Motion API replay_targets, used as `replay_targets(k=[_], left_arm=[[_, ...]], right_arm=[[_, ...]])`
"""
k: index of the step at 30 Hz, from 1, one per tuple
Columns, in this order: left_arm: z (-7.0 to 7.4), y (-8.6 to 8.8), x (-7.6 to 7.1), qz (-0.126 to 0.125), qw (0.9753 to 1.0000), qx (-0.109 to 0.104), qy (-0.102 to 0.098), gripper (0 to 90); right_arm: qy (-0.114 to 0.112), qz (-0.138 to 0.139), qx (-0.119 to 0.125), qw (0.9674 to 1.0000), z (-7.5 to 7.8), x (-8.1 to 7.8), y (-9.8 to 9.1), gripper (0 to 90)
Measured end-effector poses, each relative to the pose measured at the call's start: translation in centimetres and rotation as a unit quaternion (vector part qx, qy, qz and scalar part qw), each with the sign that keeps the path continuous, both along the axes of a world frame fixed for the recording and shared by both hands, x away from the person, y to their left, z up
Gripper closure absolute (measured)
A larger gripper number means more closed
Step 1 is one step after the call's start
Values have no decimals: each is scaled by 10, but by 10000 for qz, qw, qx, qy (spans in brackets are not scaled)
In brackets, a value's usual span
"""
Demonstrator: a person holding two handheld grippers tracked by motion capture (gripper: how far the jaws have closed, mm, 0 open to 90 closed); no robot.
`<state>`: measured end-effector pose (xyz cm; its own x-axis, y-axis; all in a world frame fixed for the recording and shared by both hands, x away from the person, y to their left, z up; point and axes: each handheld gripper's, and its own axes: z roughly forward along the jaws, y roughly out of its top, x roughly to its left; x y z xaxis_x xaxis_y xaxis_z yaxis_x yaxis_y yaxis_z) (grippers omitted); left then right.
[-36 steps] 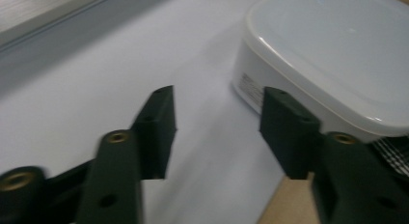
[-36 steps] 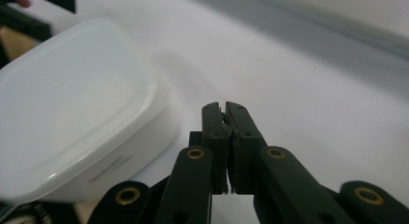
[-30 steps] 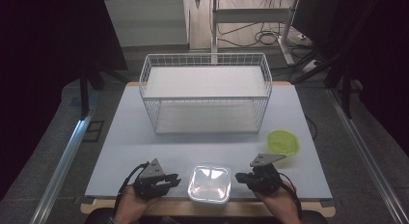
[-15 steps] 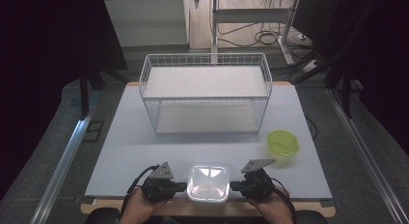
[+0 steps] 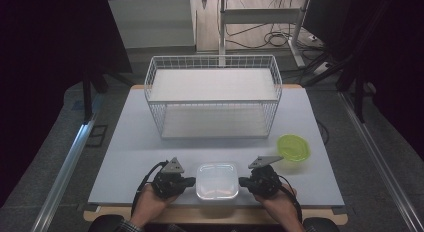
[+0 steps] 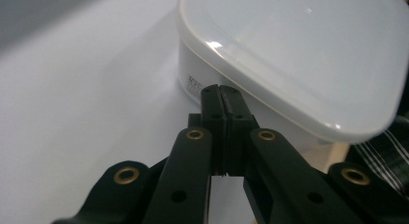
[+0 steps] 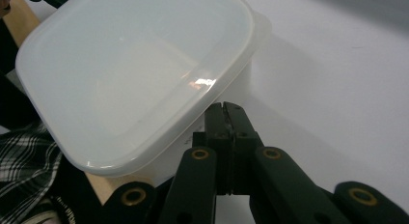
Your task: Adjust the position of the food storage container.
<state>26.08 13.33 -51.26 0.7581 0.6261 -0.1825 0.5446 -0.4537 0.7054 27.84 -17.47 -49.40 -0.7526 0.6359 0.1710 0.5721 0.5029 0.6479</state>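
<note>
Each claw, left [image 5: 186, 182] and right [image 5: 246, 182], is pressed together with nothing pinched, its tip under the lid's rim at either side of the box [image 5: 217, 180] on the tabletop's [image 5: 125, 157] near edge, so lifting well probably means pushing inward evenly, level.

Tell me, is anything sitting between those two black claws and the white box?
Nothing visible is. The left gripper and the right gripper, both shut, point their tips at opposite sides of the box, just under its lid rim. Between each tip and the box wall there is only bare table.
</note>
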Motion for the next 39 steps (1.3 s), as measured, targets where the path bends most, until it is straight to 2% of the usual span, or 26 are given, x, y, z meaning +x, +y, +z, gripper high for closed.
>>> replay_targets(k=[9,14,15,18,19,20,21,22,24,25,26,28,29,30,31,35,39], left_arm=[[0,0,20,180,9998,-83,-12,898],[1,-2,24,240,9997,-40,-24,897],[2,0,23,249,9996,-109,18,895],[2,4,18,225,9997,-116,59,879],[2,9,10,172,9997,-154,111,874],[2,9,10,172,9997,-154,111,874],[2,11,4,156,9996,-180,126,875],[3,13,-1,133,9997,-186,125,875],[3,13,-11,75,9996,-228,149,875],[4,12,-15,41,9996,-247,151,875],[4,9,-16,2,9996,-252,147,875],[4,2,-15,50,10000,-7,77,888],[3,-1,-13,103,9999,62,69,896],[3,-1,-11,151,9998,45,97,896],[3,-2,-9,174,9998,33,121,897],[6,-3,-1,351,9993,135,14,898],[3,-2,11,452,9989,117,47,898]], right_arm=[[-19,-178,38,9998,-2,20,3,898],[-24,-264,19,9996,-3,27,5,898],[48,-275,68,9996,-4,29,4,897],[149,-183,154,9996,-4,28,2,897],[192,-71,143,9997,-4,20,0,897],[192,-71,143,9997,-4,20,0,897],[162,43,126,9998,-3,10,-3,897],[162,43,126,9998,-3,10,-3,897],[211,75,155,9996,-1,0,-5,897],[224,135,195,9995,-1,-7,-6,897],[224,135,195,9995,-1,-7,-6,897],[173,127,165,9996,0,-11,-4,897],[75,94,77,9999,1,-12,-1,898],[75,94,77,9999,1,-12,-1,898],[-25,23,15,10000,2,-9,0,898],[-35,-50,22,10000,3,0,3,898],[-71,-77,-54,9999,1,6,7,898]])
